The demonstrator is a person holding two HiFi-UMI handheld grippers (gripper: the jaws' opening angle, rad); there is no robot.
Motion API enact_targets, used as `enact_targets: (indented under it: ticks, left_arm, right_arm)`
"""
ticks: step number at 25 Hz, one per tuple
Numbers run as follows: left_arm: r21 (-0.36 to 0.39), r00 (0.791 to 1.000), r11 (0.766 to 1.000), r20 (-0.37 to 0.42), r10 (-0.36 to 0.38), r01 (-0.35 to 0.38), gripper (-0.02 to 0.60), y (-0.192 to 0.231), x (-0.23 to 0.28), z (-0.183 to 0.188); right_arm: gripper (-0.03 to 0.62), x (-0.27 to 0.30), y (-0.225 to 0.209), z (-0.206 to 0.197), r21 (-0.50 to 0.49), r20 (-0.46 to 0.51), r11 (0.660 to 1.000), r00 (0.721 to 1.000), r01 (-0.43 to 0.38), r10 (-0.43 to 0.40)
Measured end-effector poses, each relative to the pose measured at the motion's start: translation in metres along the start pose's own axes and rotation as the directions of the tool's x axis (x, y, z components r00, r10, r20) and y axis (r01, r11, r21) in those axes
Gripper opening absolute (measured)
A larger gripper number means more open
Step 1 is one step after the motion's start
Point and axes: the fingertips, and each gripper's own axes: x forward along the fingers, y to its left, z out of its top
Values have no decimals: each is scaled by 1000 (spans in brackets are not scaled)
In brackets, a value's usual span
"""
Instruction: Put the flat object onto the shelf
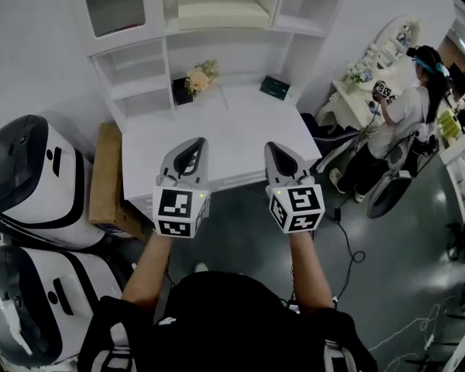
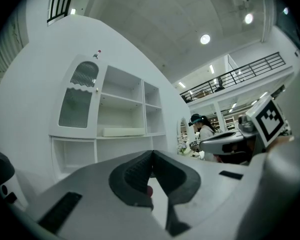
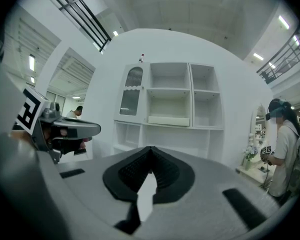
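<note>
A dark green flat object lies at the back right of the white desk top, under the white shelf unit. A white flat slab rests on the shelf's middle board, also seen as the slab in the right gripper view. My left gripper and right gripper hover side by side over the desk's front edge, pointing level at the shelf. Both are shut with nothing between the jaws, as shown by the left gripper and the right gripper in their own views.
A flower bouquet in a dark pot stands at the desk's back left. A cardboard box and white rounded machines sit to the left. At the right, a person stands by another white table, and cables run over the floor.
</note>
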Motion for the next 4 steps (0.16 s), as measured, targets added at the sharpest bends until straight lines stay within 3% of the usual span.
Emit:
enact_targets:
  ticks: [4]
  left_arm:
    - [13,1000,1000,1,4,-4,6,-3,1,-1]
  right_arm:
    - [-2,-2,-2,-1,4,-2,1000,1000,-2,2]
